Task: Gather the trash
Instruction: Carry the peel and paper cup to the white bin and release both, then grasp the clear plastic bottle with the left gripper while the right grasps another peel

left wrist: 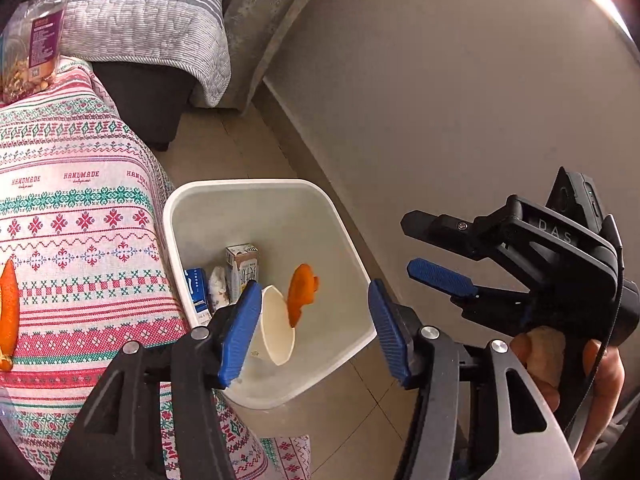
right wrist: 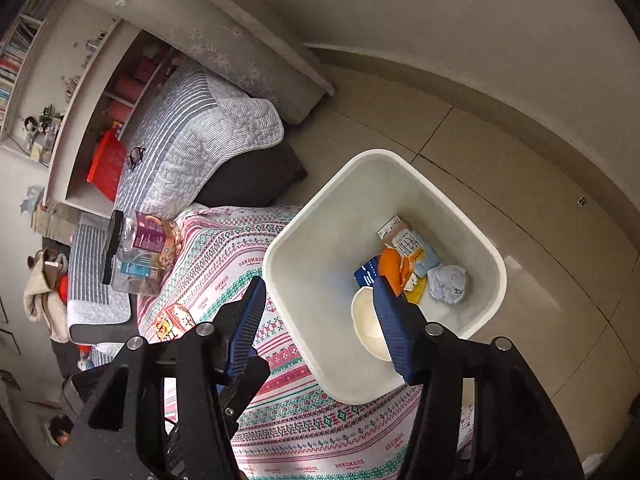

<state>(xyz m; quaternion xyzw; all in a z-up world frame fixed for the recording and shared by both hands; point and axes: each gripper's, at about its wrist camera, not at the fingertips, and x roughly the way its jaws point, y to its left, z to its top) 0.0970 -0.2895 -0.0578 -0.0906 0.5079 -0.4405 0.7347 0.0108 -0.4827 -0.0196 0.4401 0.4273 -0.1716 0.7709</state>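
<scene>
Just below the open left gripper (left wrist: 314,330), paper cup (left wrist: 276,326) and orange peel (left wrist: 302,294).

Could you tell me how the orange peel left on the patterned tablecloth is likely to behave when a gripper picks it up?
The orange peel looks thin and curled, so probably light and bendy. Lying flat, it likely won't roll.

The bin (left wrist: 256,200) (right wrist: 496,264) stands on the floor (left wrist: 208,148), just beside the table (left wrist: 80,240) (right wrist: 280,400). In the bin lie a cup (left wrist: 276,332) (right wrist: 368,320), a peel (left wrist: 302,292) (right wrist: 390,266), a carton (left wrist: 242,266) (right wrist: 416,252), a box (left wrist: 197,288) (right wrist: 366,272) and a paper wad (right wrist: 448,284). On the table, away from the bin, stands a jar (left wrist: 32,52) (right wrist: 144,248), and another peel (left wrist: 10,312) lies there too. Beyond the table from the bin is a sofa (left wrist: 152,28) (right wrist: 192,144). Both grippers (left wrist: 316,332) (right wrist: 320,328) hang over the bin.
</scene>
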